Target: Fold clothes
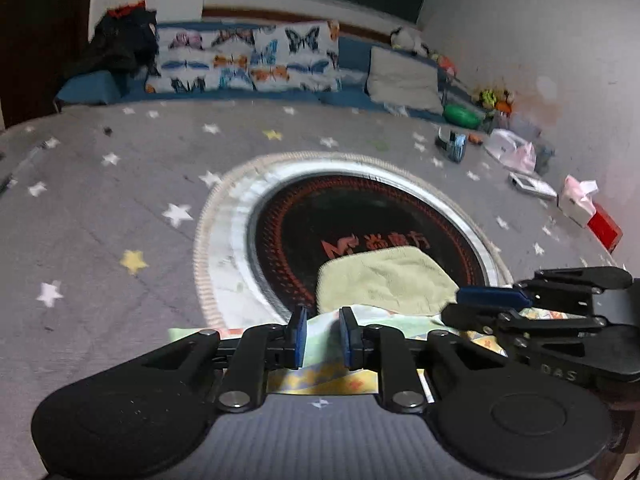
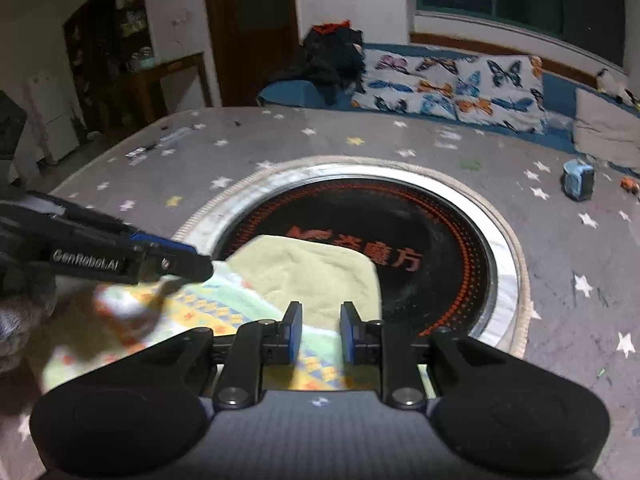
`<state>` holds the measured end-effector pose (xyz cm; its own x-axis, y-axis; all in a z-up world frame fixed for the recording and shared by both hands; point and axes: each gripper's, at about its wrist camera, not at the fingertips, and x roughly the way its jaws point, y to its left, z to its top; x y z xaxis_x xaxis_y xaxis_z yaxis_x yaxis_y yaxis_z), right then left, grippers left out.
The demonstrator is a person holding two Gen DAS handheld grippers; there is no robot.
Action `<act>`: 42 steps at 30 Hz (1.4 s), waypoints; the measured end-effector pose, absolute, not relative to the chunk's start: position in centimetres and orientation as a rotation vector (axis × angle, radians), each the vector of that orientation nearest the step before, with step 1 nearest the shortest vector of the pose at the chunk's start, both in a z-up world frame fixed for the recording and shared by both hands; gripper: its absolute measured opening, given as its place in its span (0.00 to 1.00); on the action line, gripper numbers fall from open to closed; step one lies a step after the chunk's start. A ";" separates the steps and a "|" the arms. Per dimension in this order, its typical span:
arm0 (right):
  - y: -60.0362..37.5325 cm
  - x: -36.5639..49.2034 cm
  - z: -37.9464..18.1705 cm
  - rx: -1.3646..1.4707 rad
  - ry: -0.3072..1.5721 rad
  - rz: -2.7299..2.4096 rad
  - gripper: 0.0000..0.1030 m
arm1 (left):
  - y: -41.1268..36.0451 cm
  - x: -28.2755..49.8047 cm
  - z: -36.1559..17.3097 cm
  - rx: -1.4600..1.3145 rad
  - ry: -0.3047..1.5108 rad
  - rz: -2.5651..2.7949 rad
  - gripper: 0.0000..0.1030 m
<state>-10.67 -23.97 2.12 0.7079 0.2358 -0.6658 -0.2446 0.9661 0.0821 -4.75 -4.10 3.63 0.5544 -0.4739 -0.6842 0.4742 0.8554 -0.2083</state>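
Note:
A small cloth lies on the table, pale green terry side (image 1: 384, 280) up at the far part, patterned side (image 1: 320, 376) with yellow and orange print near me. It also shows in the right wrist view (image 2: 312, 272). My left gripper (image 1: 323, 336) has its jaws a little apart, with a raised edge of the patterned cloth between the pads. My right gripper (image 2: 321, 332) is likewise partly open over the cloth's near edge. Whether either pinches the cloth is unclear. Each gripper shows in the other's view: the right (image 1: 492, 300), the left (image 2: 188, 264).
The cloth lies partly on a round black hob (image 1: 368, 216) with red lettering, set in a grey star-print table cover (image 1: 100, 220). Tissue box (image 1: 576, 200), bags (image 1: 512, 148) and small items sit at the right edge. Butterfly cushions (image 1: 244, 60) line the bench behind.

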 end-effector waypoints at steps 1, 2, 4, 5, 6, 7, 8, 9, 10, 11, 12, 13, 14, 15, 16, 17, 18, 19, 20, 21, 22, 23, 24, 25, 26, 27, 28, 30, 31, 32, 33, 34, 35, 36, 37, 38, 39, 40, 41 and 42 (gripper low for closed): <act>-23.7 -11.1 2.4 -0.018 0.731 0.282 0.20 | -3.5 -5.0 3.8 -0.005 0.800 -0.550 0.20; -23.4 -11.4 2.7 -0.024 0.726 0.295 0.20 | -2.8 -5.3 3.9 -0.012 0.793 -0.540 0.19; -22.7 -11.9 2.8 -0.035 0.719 0.317 0.20 | -1.6 -5.7 4.0 -0.020 0.784 -0.515 0.19; -22.4 -12.1 2.8 -0.040 0.718 0.325 0.20 | -1.0 -5.9 3.8 -0.018 0.789 -0.498 0.19; -22.2 -12.2 2.7 -0.048 0.720 0.326 0.20 | -0.4 -6.0 3.5 -0.016 0.794 -0.481 0.19; -21.9 -12.3 2.5 -0.059 0.720 0.322 0.20 | 0.1 -6.2 3.2 -0.017 0.801 -0.466 0.19; -21.6 -12.4 2.4 -0.069 0.719 0.318 0.20 | 0.6 -6.4 3.2 -0.024 0.801 -0.460 0.18; -21.4 -12.6 2.4 -0.079 0.715 0.315 0.20 | 1.0 -6.7 3.1 -0.033 0.799 -0.455 0.18; -21.2 -12.9 2.6 -0.087 0.706 0.314 0.20 | 1.5 -6.9 3.1 -0.041 0.798 -0.449 0.18; -21.0 -13.2 2.8 -0.096 0.697 0.313 0.20 | 1.8 -7.2 3.3 -0.044 0.791 -0.445 0.18; -20.8 -13.7 3.2 -0.107 0.681 0.315 0.20 | 2.1 -7.5 3.5 -0.047 0.784 -0.441 0.18; -20.5 -14.3 3.5 -0.119 0.668 0.324 0.20 | 2.2 -7.8 3.7 -0.045 0.778 -0.435 0.18; -20.2 -14.8 3.7 -0.128 0.662 0.337 0.20 | 2.3 -8.1 3.8 -0.038 0.772 -0.431 0.18; -19.9 -15.4 3.9 -0.138 0.656 0.350 0.21 | 2.3 -8.4 3.9 -0.026 0.765 -0.428 0.18; -19.6 -15.9 4.1 -0.147 0.649 0.363 0.21 | 2.2 -8.7 3.9 -0.016 0.761 -0.422 0.18; -19.3 -16.3 4.2 -0.153 0.651 0.377 0.22 | 2.2 -9.0 3.9 -0.009 0.760 -0.419 0.18; -19.0 -16.5 4.0 -0.156 0.660 0.392 0.22 | 2.2 -9.3 3.8 -0.006 0.759 -0.420 0.18; -18.6 -16.8 3.7 -0.165 0.673 0.405 0.22 | 2.3 -9.7 3.7 -0.004 0.759 -0.422 0.18; -18.2 -17.0 3.3 -0.176 0.685 0.412 0.22 | 2.3 -10.0 3.7 -0.001 0.761 -0.422 0.18; -17.8 -17.3 2.9 -0.194 0.689 0.413 0.22 | 2.3 -10.4 3.7 0.003 0.761 -0.423 0.18; -17.5 -17.6 2.7 -0.213 0.687 0.412 0.22 | 2.3 -10.8 3.7 0.009 0.763 -0.423 0.18; -17.3 -17.9 2.8 -0.219 0.680 0.416 0.22 | 2.4 -11.2 3.7 0.016 0.764 -0.423 0.18; -17.1 -18.2 3.0 -0.218 0.671 0.424 0.22 | 2.3 -11.4 3.7 0.021 0.766 -0.421 0.18; -16.9 -18.4 3.2 -0.218 0.662 0.433 0.22 | 2.4 -11.7 3.7 0.021 0.765 -0.419 0.18; -16.7 -18.7 3.5 -0.217 0.653 0.442 0.23 | 2.4 -12.0 3.8 0.022 0.765 -0.417 0.19; -16.5 -18.9 3.7 -0.217 0.647 0.449 0.23 | 2.5 -12.2 3.8 0.021 0.765 -0.414 0.19; -16.1 -19.1 3.7 -0.221 0.645 0.459 0.23 | 2.6 -12.4 3.8 0.021 0.764 -0.410 0.19; -15.2 -19.3 3.2 -0.236 0.652 0.475 0.23 | 2.7 -12.7 3.8 0.017 0.766 -0.399 0.21; -14.8 -19.5 2.9 -0.246 0.655 0.478 0.23 | 2.7 -12.9 3.8 0.013 0.766 -0.394 0.23; -14.4 -19.6 2.6 -0.256 0.658 0.481 0.23 | 2.8 -13.1 3.9 0.008 0.767 -0.391 0.24; -14.1 -19.8 2.3 -0.266 0.661 0.484 0.23 | 2.9 -13.2 3.9 0.005 0.767 -0.387 0.24; -13.8 -20.0 2.2 -0.275 0.656 0.487 0.23 | 3.0 -13.4 4.0 0.002 0.765 -0.383 0.24; -13.6 -20.3 2.4 -0.276 0.646 0.493 0.23 | 3.1 -13.6 4.1 0.000 0.763 -0.379 0.25; -13.5 -20.6 2.6 -0.270 0.638 0.502 0.23 | 3.3 -13.8 4.3 -0.003 0.758 -0.374 0.27; -13.4 -20.8 2.8 -0.265 0.636 0.508 0.24 | 3.3 -14.0 4.5 -0.007 0.752 -0.370 0.31; -13.4 -20.9 2.8 -0.260 0.638 0.513 0.24 | 3.4 -14.2 4.7 -0.011 0.746 -0.367 0.34; -13.3 -21.0 2.8 -0.255 0.640 0.518 0.24 | 3.3 -14.4 4.9 -0.011 0.739 -0.366 0.34; -13.3 -21.1 2.8 -0.254 0.643 0.519 0.24 | 3.2 -14.7 5.1 -0.010 0.733 -0.369 0.34; -13.4 -21.3 2.8 -0.253 0.647 0.517 0.24 | 3.1 -14.9 5.2 -0.008 0.728 -0.372 0.34; -13.7 -21.6 2.9 -0.243 0.647 0.515 0.24 | 2.9 -15.2 5.4 -0.004 0.723 -0.378 0.34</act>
<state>-21.63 -13.67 2.85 0.6788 0.3797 -0.6285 -0.5274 0.8477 -0.0574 -15.22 2.90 5.36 0.6854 -0.3388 -0.6446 0.3359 0.9325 -0.1330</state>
